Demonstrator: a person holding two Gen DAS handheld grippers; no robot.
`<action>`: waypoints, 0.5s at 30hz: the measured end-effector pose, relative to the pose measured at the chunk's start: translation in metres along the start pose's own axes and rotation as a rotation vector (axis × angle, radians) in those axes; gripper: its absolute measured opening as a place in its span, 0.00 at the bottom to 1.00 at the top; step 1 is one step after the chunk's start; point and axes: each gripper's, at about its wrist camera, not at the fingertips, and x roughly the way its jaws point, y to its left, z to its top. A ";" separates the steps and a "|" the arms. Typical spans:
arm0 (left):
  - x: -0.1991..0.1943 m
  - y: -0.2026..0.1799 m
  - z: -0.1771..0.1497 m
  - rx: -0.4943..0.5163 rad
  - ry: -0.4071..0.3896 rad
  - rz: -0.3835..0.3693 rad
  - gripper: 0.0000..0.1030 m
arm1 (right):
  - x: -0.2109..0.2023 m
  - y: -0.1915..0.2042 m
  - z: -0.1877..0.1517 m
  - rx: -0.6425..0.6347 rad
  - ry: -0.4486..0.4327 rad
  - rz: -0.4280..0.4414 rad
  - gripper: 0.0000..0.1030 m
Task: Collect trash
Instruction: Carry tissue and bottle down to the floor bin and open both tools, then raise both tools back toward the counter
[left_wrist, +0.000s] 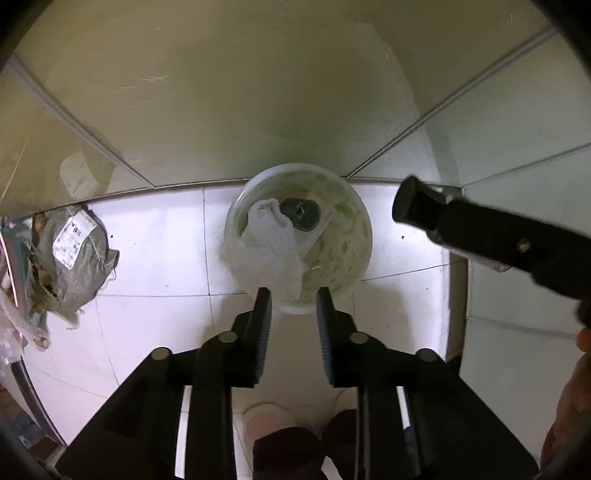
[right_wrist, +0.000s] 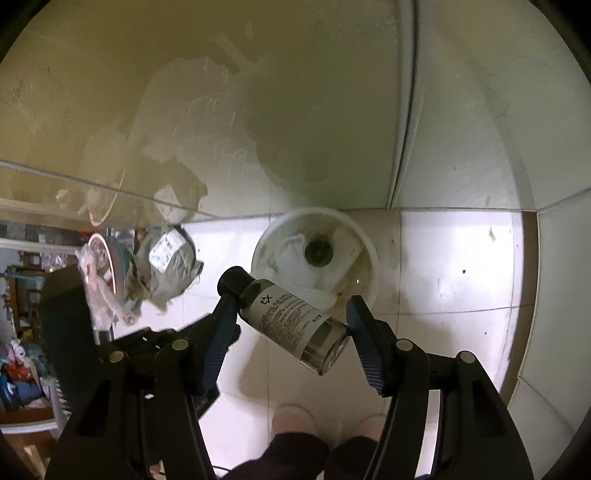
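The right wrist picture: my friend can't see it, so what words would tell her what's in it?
The right gripper holds a small glass bottle with a black cap and white label, tilted, between its blue-padded fingers. Just beyond it a white bucket of crumpled white paper stands on the white tiled floor against the wall. A grey parcel and other clutter lie to the left.

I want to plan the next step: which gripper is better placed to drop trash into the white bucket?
Right. The right gripper already holds the small bottle just short of the white bucket. The left gripper hangs open and empty at the bucket's near rim.
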 end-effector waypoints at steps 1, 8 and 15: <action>-0.005 -0.001 0.000 -0.007 -0.003 -0.002 0.26 | -0.003 0.001 0.000 -0.005 0.002 -0.005 0.57; -0.078 0.004 -0.007 -0.046 -0.064 0.008 0.34 | -0.050 0.024 0.000 -0.062 -0.061 -0.032 0.70; -0.171 0.002 -0.015 -0.084 -0.139 0.028 0.34 | -0.115 0.052 0.002 -0.078 -0.146 -0.036 0.71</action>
